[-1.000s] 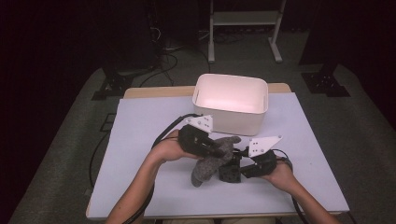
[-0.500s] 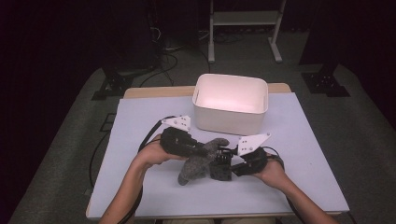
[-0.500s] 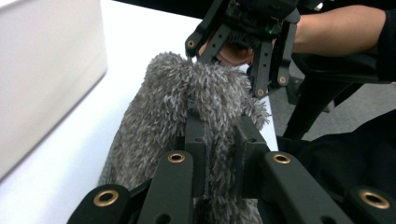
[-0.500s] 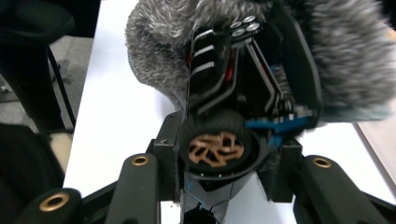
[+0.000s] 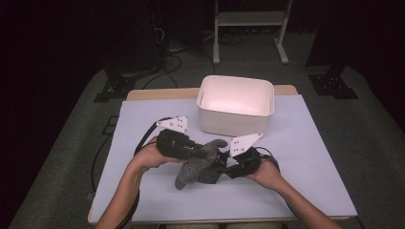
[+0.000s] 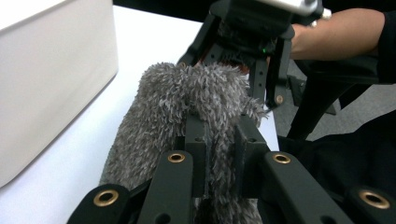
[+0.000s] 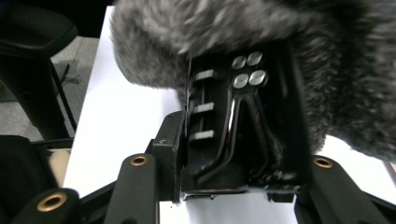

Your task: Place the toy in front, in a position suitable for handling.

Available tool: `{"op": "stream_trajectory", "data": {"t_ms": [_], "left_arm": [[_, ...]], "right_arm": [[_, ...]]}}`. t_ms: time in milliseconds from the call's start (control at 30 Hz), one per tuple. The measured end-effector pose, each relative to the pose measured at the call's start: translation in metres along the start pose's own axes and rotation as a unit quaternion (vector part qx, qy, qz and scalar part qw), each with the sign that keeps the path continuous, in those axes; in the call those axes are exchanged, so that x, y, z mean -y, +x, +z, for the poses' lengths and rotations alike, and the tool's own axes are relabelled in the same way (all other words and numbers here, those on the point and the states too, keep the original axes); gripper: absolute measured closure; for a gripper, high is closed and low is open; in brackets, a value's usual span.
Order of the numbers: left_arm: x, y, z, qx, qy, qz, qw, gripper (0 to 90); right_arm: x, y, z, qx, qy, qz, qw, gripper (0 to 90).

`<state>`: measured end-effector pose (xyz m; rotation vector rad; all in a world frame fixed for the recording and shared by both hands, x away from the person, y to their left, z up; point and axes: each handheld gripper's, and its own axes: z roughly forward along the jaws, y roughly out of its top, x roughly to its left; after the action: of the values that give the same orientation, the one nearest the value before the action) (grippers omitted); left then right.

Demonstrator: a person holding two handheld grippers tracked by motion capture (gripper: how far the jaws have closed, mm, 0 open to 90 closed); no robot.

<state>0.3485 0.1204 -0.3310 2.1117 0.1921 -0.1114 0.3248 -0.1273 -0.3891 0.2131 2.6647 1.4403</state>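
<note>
- The sock (image 5: pixel 196 164), grey and fuzzy, hangs between the two grippers over the near middle of the surface (image 5: pixel 310 157), its lower end drooping toward the near left and about touching the surface.
- The left gripper (image 6: pixel 219 135) is clamped on the sock: in its own view the jaws stand close together with a fold of fuzz pinched between them.
- The right gripper (image 7: pixel 243 135) has its jaws spread wide, and the sock drapes over and around them; in the right gripper view the fabric covers the jaw tips, so they look to be inside the cuff, stretching it. That is a judgement, as the opening itself is hidden.
- The tub (image 5: pixel 236 105), white and seemingly empty, sits just beyond the grippers, at the far middle of the surface.
- Risks from here, as I judge them:
  - The fuzz is slippery and thick; a pull from either hand could drag it out of the left gripper's thin pinch.
  - If the right jaws close or tilt, the cuff may slide off them and the sock would drop.
  - Loose fibres could snag on the jaw linkages and screws, tearing or holding the sock when it should release.
  - Both grippers work nearly touching; a twist could knock them together.
</note>
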Motion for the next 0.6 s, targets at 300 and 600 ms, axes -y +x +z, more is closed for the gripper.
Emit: {"op": "stream_trajectory", "data": {"t_ms": [300,600], "left_arm": [[0.007,0.003,0.015,0.012,0.009,-0.008,0.9999,79.3],[0.029,0.007,0.042,0.007,0.076,-0.025,0.9968,79.2]], "right_arm": [[0.011,0.000,-0.022,-0.004,0.003,0.011,0.9999,55.4],[0.032,-0.001,-0.041,-0.003,0.025,0.026,0.9993,55.4]]}}
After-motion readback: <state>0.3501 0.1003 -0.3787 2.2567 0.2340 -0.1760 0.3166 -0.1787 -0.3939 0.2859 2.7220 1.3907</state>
